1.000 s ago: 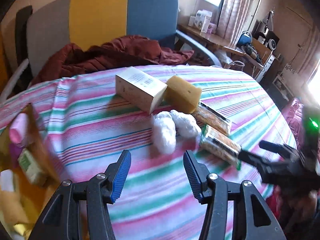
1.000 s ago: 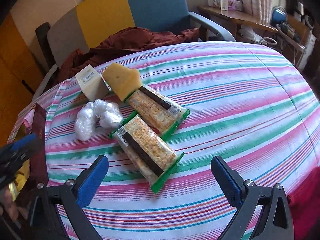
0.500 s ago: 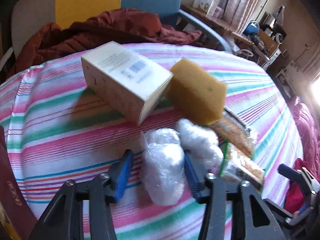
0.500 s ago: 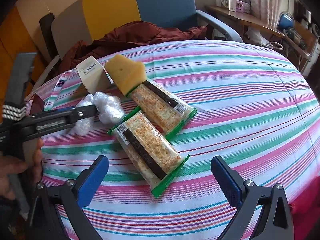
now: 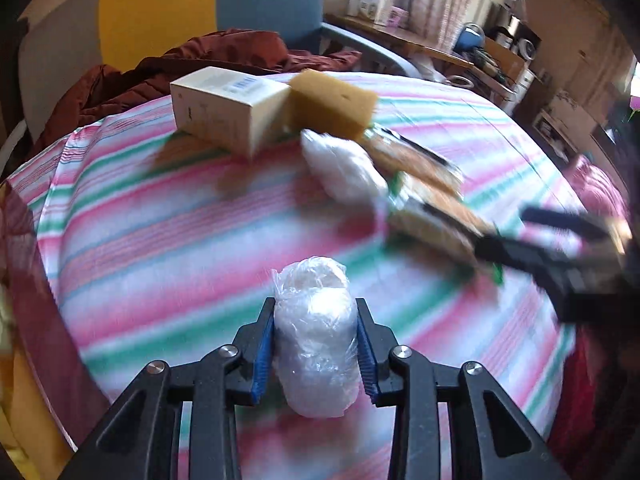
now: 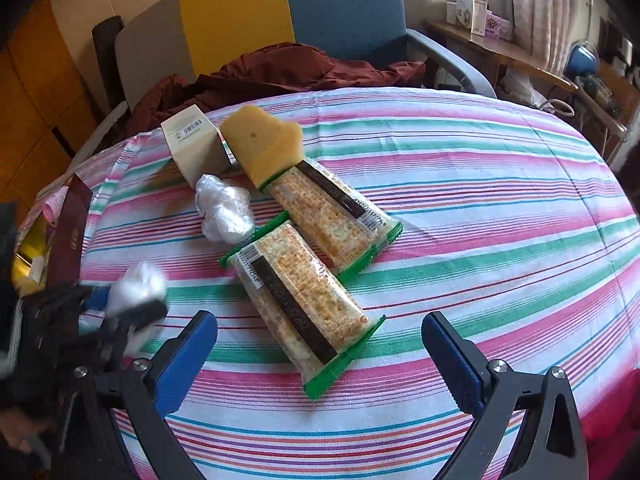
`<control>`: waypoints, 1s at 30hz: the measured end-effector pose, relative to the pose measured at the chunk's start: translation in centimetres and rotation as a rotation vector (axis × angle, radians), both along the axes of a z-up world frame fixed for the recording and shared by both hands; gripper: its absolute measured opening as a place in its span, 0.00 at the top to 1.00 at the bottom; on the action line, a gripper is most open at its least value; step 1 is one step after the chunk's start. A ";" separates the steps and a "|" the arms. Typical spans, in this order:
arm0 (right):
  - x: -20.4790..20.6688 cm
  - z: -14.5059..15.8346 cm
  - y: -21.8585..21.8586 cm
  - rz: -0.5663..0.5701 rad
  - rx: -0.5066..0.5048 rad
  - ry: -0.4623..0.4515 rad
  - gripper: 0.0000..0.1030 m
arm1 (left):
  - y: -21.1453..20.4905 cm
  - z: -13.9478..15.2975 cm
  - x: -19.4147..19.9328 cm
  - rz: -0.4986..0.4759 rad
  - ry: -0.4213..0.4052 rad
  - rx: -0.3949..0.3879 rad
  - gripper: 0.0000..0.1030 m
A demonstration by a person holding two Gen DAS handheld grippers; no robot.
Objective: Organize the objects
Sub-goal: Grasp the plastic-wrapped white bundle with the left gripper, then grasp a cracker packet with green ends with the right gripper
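Nearest to us, in the left wrist view, our left gripper (image 5: pixel 316 344) has its two blue-padded fingers (image 5: pixel 262 344) pressed against the sides of a plastic-wrapped white bundle (image 5: pixel 314 340). The bundle stands lengthwise between them, its long axis running along the fingers and away from us, with its far end poking out past the tips. It looks lifted clear of the striped table (image 5: pixel 160 240), though blur makes that hard to confirm.

In the right wrist view, our right gripper (image 6: pixel 320 354) has its fingers spread wide and holds nothing. It hovers over the near end of a cracker pack (image 6: pixel 298 300), which lies diagonally, running from near right to far left between the open fingers. So the right hand is the nearer one for that pack, and we judge the fingers would need to close across its short width.

A little farther off, a second cracker pack (image 6: pixel 334 212) lies parallel, just beside the first. To its left sits a second white bundle (image 6: pixel 224 210). Beyond those, a yellow sponge (image 6: pixel 262 142) overlaps the far pack's end, and a cream box (image 6: pixel 192 140) sits at its left. At the far left table edge an open container (image 6: pixel 28 256) holds other items, probably the destination.
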State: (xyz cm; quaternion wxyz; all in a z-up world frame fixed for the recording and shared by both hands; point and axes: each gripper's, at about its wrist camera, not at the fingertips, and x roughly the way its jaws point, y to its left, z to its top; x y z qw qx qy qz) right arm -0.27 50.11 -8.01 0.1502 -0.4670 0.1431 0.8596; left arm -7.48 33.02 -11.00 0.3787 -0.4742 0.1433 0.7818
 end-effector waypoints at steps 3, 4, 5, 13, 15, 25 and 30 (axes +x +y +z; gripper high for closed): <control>-0.7 0.0 -0.1 0.023 0.014 -0.016 0.00 | -0.7 0.0 1.6 -0.030 0.032 0.001 0.65; -1.0 -0.1 -0.1 0.033 0.017 -0.024 0.00 | -0.7 -0.1 1.7 -0.034 0.038 0.003 0.65; -1.6 -0.3 0.0 0.050 0.015 -0.036 0.00 | -0.8 -0.1 1.8 -0.037 0.042 0.004 0.65; -4.6 -2.5 -0.6 0.120 0.013 -0.134 0.45 | -1.0 -0.3 1.5 -0.036 0.028 0.027 0.65; -4.1 -2.3 -1.5 0.142 0.012 -0.143 0.53 | -1.4 -0.3 1.8 -0.040 0.037 0.028 0.65; 0.5 -2.0 -6.5 0.219 -0.033 -0.162 0.54 | -3.2 1.2 3.9 -0.035 0.040 0.044 0.66; 0.8 -2.4 -7.3 0.232 -0.012 -0.140 0.50 | -5.6 4.5 6.0 -0.012 0.102 0.081 0.66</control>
